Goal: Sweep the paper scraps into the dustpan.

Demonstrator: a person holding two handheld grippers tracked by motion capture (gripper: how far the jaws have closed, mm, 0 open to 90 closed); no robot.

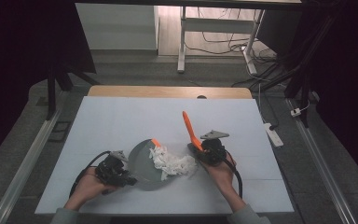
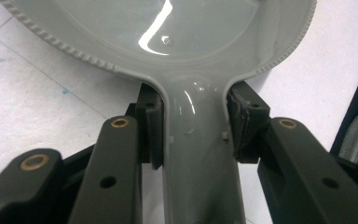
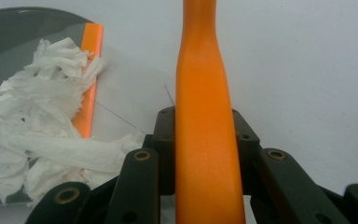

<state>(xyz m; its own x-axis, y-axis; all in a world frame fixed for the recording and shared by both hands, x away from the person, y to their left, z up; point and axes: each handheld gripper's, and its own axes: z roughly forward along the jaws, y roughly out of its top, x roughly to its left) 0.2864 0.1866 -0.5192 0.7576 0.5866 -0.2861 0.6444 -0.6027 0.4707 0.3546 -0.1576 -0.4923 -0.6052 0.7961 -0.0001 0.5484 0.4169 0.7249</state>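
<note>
Lab: bare test table, floor cables.

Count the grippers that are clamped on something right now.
2: the left gripper grips the grey dustpan's handle; the right gripper grips the orange brush handle.

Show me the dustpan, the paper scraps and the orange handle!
dustpan [image 1: 142, 161], high view, bare grey pan.
paper scraps [image 1: 172, 163], high view, middle of the pile.
orange handle [image 3: 204, 130], right gripper view, between the jaws.

High overview; two close claw-mounted views.
</note>
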